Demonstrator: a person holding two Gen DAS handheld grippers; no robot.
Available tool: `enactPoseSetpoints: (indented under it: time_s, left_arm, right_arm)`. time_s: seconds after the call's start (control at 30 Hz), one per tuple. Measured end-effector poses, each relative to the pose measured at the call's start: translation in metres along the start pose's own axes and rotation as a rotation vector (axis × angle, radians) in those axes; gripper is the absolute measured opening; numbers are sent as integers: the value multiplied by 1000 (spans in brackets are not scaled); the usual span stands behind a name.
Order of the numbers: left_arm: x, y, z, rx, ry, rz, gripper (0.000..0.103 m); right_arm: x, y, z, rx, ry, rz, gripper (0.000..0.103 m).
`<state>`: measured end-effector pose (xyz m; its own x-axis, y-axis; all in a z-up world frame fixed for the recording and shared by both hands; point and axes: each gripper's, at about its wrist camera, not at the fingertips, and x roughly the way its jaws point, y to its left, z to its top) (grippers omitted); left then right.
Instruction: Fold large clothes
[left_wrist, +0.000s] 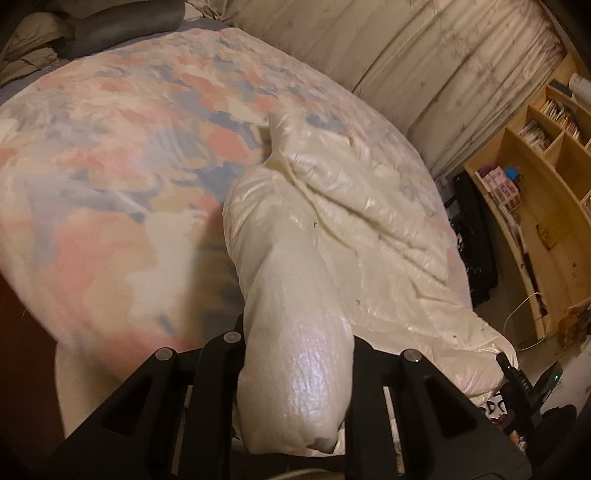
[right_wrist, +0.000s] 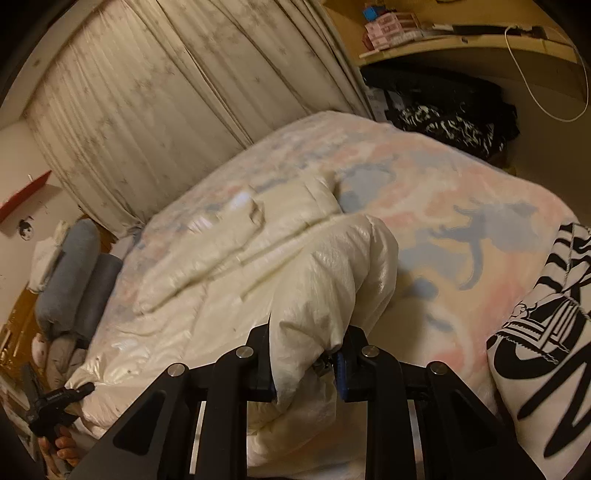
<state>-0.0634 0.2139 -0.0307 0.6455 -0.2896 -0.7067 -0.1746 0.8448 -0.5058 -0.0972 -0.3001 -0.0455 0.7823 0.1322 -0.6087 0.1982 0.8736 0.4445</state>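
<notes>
Two grippers each clamp a fold of the cream jacket (left_wrist: 354, 221), which lies spread over a bed with a pink, blue and beige patterned cover (left_wrist: 110, 166). The left gripper (left_wrist: 295, 398) has its jaws closed on a thick, puffy roll of the jacket that rises between its fingers and fills the middle of the left wrist view. The right gripper (right_wrist: 306, 365) pinches another bunched corner, its blue pads (right_wrist: 340, 373) pressed against the fabric. Each gripper also shows at the edge of the other's view, gripping the jacket's near hem, the two well apart along it. Pale curtains (right_wrist: 166, 74) hang behind the bed, wooden shelves (left_wrist: 546, 155) stand to one side, and a black-and-white printed cloth (right_wrist: 546, 332) lies just beside the jacket.
</notes>
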Motion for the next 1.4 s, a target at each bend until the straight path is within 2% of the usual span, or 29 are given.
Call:
enactPoseSetpoints:
  time_s: [0.17, 0.27, 0.5, 0.67, 0.87, 0.97, 1.13, 1.23, 1.33, 1.4]
  left_arm:
    - [-46, 11, 0, -41, 2, -19, 14]
    - [-56, 13, 5, -61, 12, -22, 14]
    - [-48, 0, 26, -49, 17, -45, 14]
    - [-19, -21, 68, -45, 11, -64, 14]
    - [39, -38, 131, -58, 4, -66, 14]
    - [78, -44, 166, -60, -5, -61, 15]
    - [145, -51, 225, -64, -29, -27, 16]
    - [187, -52, 254, -71, -27, 10, 18]
    - [227, -50, 276, -69, 3, 23, 21]
    - [249, -46, 286, -77, 29, 33, 25]
  right_arm:
    - [-32, 19, 6, -27, -39, 47, 21]
    - [-42, 24, 7, -41, -53, 63, 21]
    - [-29, 40, 26, -45, -58, 61, 21]
    - [2, 49, 55, -20, -59, 56, 21]
    - [64, 65, 103, 27, -71, 54, 21]
    - [108, 78, 134, 35, -71, 41, 21]
    - [193, 106, 181, 0, -46, -23, 22]
    - [257, 119, 207, -37, -26, -99, 22]
    - [313, 123, 221, -42, 18, -140, 26]
    - [342, 119, 226, -32, 41, -145, 37]
